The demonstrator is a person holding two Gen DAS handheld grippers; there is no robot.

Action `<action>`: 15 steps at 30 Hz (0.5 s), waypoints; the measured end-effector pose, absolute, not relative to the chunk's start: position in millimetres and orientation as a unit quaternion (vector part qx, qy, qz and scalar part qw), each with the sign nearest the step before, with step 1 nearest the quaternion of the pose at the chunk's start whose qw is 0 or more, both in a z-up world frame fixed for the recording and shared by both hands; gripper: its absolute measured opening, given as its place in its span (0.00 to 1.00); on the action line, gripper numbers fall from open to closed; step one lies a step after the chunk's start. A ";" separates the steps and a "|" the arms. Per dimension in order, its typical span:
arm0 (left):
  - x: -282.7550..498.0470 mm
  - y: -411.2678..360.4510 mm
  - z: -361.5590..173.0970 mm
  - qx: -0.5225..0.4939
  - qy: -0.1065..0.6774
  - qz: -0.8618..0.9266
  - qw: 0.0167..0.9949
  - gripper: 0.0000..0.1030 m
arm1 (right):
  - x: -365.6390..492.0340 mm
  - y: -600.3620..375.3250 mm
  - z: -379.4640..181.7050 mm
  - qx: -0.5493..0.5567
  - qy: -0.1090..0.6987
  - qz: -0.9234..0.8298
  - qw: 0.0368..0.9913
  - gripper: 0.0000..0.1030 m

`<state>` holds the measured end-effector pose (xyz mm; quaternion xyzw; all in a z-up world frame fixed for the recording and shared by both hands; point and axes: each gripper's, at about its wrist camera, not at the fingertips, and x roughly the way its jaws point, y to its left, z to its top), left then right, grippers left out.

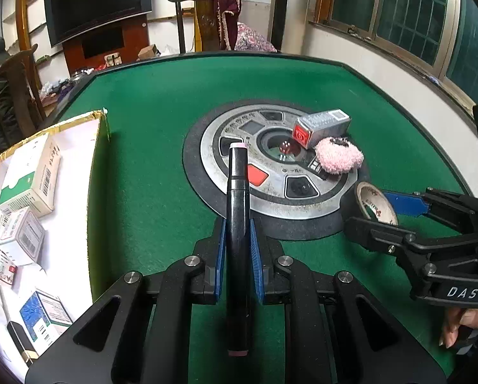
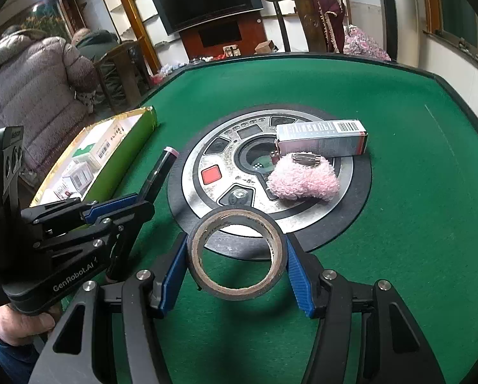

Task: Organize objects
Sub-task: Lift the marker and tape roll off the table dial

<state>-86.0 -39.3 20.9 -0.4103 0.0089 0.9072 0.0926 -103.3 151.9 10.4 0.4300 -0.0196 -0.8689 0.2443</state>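
My left gripper (image 1: 238,233) is shut on a black marker pen (image 1: 238,224) with pink end caps, which points forward over the green table (image 1: 149,160). In the right wrist view the same left gripper (image 2: 133,201) and the marker pen (image 2: 157,176) show at the left. A roll of black tape (image 2: 237,254) hangs above the felt with my right gripper (image 2: 235,259) shut on its sides. From the left wrist view the right gripper (image 1: 376,214) and the tape (image 1: 376,206) sit at the right. A pink fuzzy hair clip (image 2: 302,180) and a silver carton (image 2: 322,137) lie on the round metal centre panel (image 2: 207,156).
An open cardboard box (image 1: 93,172) with a green side stands at the table's left, holding several small cartons (image 1: 31,176). Red dice (image 1: 285,148) sit in the panel's middle well. A person in a padded coat (image 2: 31,89) and wooden chairs stand beyond the table.
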 end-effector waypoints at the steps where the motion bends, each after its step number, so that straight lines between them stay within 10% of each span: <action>1: -86.0 -40.0 22.9 -0.406 0.006 0.909 0.094 0.14 | -102.3 151.3 10.8 0.428 -0.016 -0.870 0.243 0.57; 15: -74.2 -53.4 48.7 -0.359 -0.028 0.927 0.106 0.14 | -96.7 142.0 18.6 0.396 0.011 -0.892 0.218 0.57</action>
